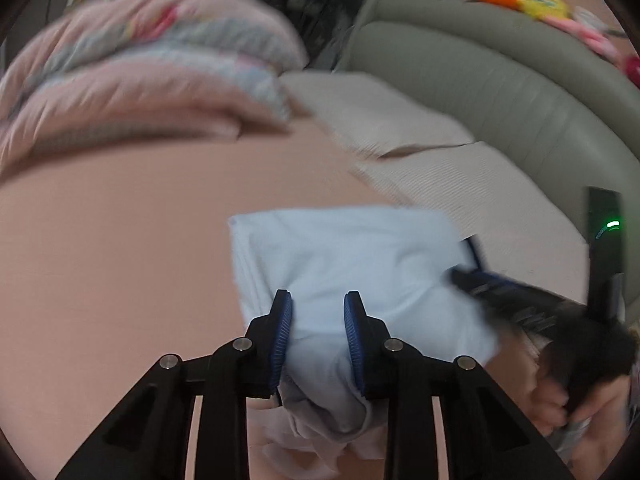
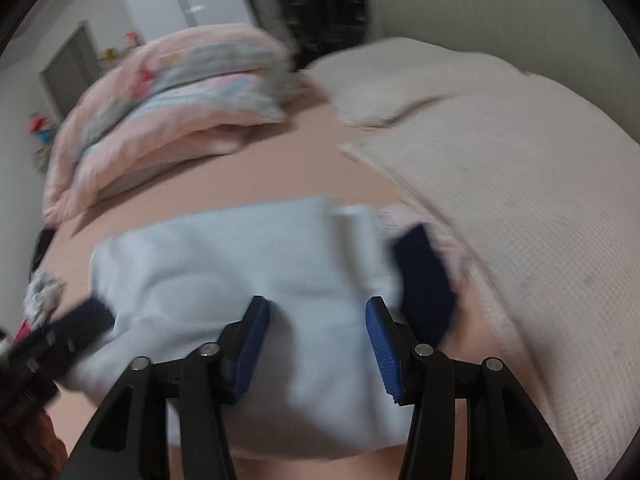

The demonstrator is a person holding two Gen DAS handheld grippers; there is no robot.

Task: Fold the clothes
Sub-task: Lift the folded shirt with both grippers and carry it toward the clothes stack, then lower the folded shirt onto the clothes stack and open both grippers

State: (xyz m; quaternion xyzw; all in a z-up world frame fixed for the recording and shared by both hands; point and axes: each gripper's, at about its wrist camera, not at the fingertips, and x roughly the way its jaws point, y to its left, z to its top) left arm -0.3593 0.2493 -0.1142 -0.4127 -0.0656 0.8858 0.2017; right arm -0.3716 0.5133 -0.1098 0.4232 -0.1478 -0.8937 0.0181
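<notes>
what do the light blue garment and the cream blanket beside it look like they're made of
Light blue garment: soft matte fabric, probably cotton knit; it creases and bunches loosely, though motion blur hides the weave. Cream blanket: waffle-textured woven cloth, matte, likely cotton; a fine grid of small squares shows across it.

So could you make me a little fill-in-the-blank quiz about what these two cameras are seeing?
1. The garment under both grippers is light ____ in colour.
2. It lies on a ____-coloured bedsheet.
3. The left gripper and the right gripper both have their fingers spread ____.
4. The pads on the fingers are ____.

Missing words: blue; pink; open; blue
</notes>
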